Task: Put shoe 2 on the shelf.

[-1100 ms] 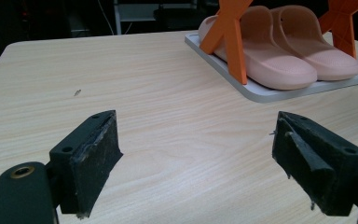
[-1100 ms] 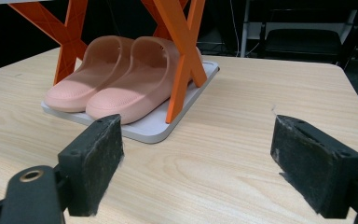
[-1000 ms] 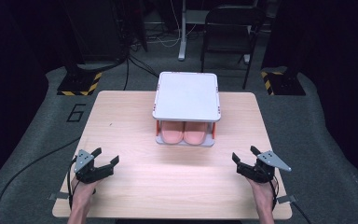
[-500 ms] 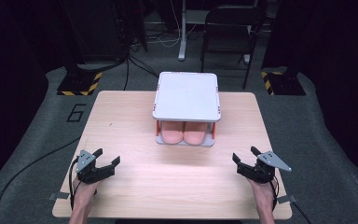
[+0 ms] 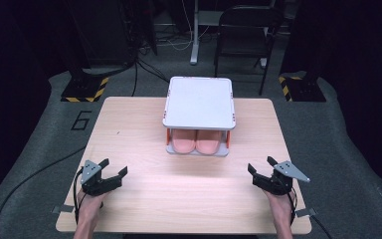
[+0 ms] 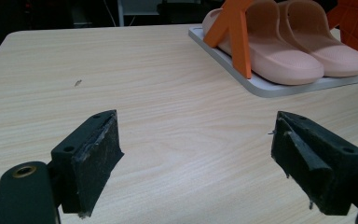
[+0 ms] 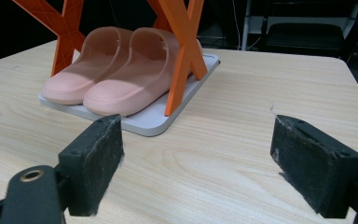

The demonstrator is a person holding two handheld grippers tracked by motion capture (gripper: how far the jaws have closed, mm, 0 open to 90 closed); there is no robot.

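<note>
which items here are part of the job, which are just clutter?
In play:
pink slippers
rack, slippers on its bottom tray
left tool, open, empty
right tool, open, empty

Lying about:
table
black chair behind the table
floor cables
</note>
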